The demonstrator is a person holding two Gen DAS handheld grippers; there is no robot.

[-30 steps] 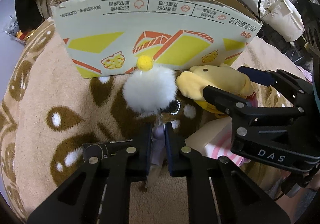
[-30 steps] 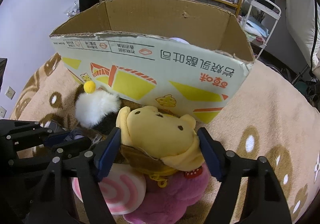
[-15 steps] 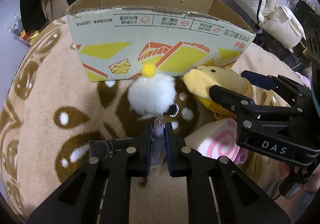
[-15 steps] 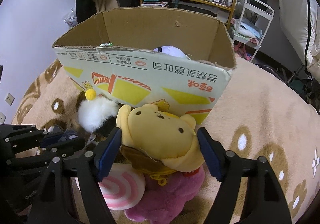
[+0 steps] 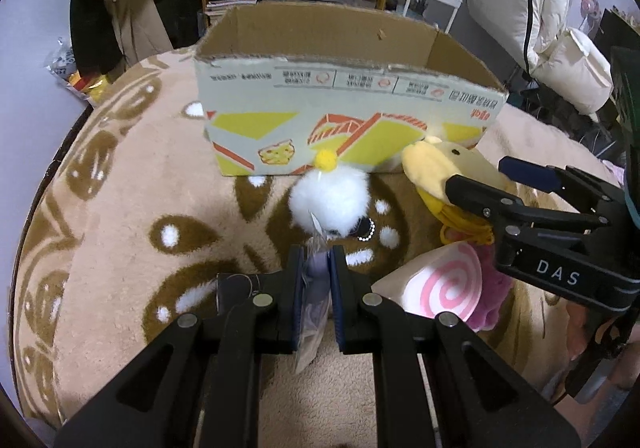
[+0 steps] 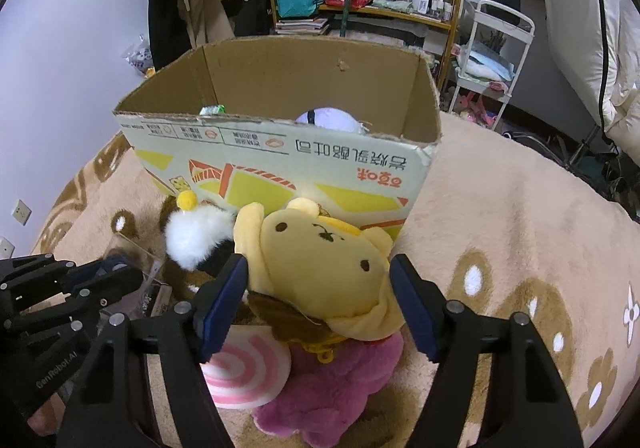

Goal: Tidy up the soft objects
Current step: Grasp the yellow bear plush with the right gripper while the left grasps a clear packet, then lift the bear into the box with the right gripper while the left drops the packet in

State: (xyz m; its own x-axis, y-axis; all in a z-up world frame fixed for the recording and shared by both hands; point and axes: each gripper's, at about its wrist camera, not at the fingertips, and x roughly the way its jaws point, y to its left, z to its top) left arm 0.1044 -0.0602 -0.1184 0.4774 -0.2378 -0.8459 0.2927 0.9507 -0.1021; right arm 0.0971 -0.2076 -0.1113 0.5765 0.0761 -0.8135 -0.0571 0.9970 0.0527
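Left gripper [image 5: 315, 280] is clamped on the clear plastic tag [image 5: 310, 312] of the white pom-pom toy [image 5: 328, 200], which lies before the cardboard box [image 5: 348, 116]. Right gripper [image 6: 320, 300] grips the yellow bear plush [image 6: 320, 276] between both pads — above the pink swirl cushion [image 6: 248, 372] and purple plush [image 6: 340, 396]. Only the right wrist view shows the box interior — a white-purple toy [image 6: 328, 118].

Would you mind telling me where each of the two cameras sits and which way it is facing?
Left wrist: on the left gripper, facing the cardboard box over the white pompom toy; its fingers pinch a clear tag; the right gripper shows.
Right wrist: on the right gripper, facing the box; its fingers clamp the yellow bear plush.
Shared: box, pompom, bear, pink swirl cushion.
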